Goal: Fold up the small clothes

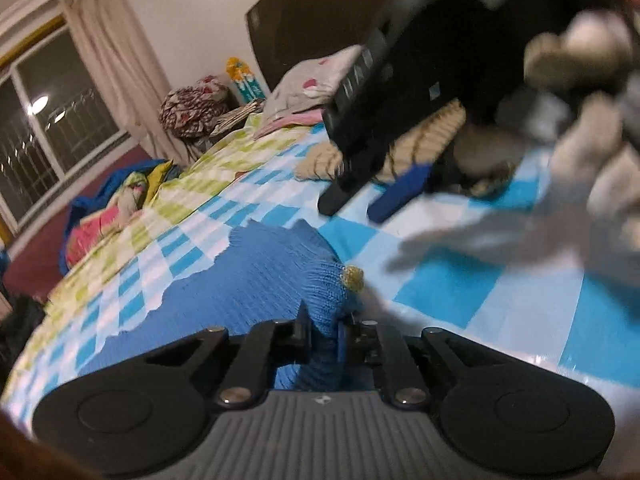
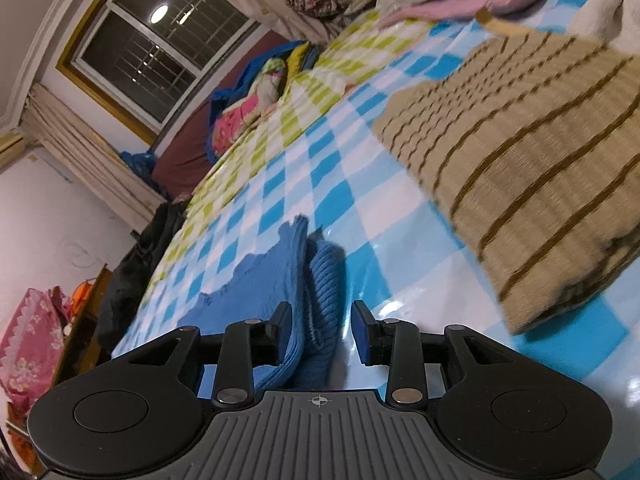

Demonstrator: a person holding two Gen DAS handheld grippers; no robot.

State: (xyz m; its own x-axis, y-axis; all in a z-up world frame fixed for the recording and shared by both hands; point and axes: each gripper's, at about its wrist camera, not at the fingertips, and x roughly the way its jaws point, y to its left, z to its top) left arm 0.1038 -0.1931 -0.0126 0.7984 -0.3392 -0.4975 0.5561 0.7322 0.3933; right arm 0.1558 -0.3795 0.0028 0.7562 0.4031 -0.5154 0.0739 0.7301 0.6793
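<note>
Left wrist view: left claw is clenched on the blue knit garment, bottom centre of frame, cloth spreading left over the checkered bed sheet. The blurry right claw sits upper right.

Right wrist view: right claw is released, blue knit between its pads; striped beige sweater at right.
</note>
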